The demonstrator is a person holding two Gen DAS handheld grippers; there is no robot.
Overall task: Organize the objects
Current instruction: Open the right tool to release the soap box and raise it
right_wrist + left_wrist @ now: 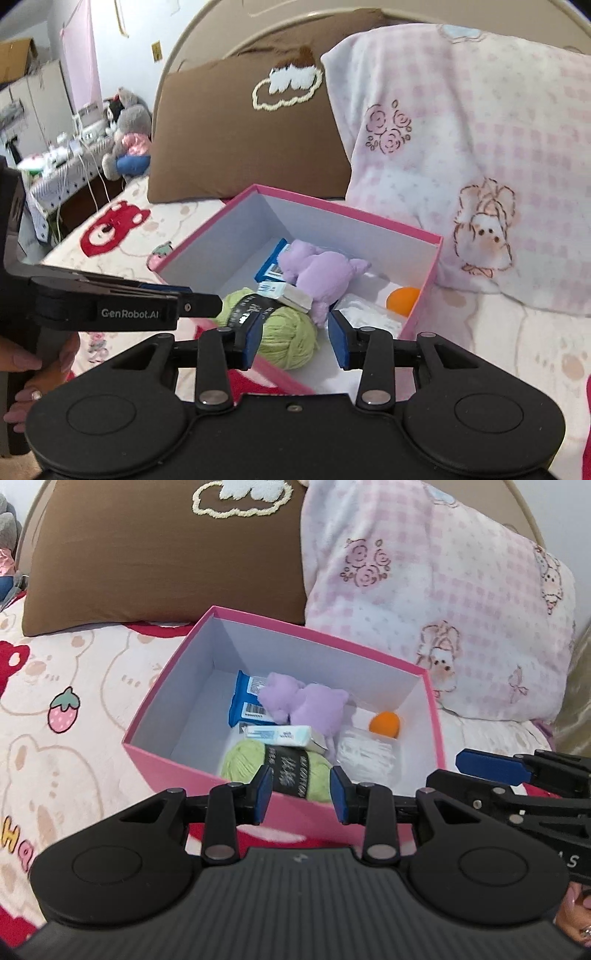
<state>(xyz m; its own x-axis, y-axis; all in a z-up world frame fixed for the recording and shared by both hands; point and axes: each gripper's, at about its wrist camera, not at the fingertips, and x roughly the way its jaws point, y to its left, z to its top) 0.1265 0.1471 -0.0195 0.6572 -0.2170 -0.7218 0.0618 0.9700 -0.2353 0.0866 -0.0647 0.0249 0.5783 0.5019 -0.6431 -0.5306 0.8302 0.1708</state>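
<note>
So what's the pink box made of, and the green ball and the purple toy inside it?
The pink box looks like stiff cardboard: thin straight walls, matte white inside. The green ball seems to be yarn, with wound strands and a dark paper band. The purple toy looks like soft plush fabric, fuzzy and squashy.

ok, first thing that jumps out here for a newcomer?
The pink box lying open on the cartoon bedspread, holding a purple plush toy, green yarn ball and orange ball. Behind it, a brown pillow and pink checked pillow.
</note>
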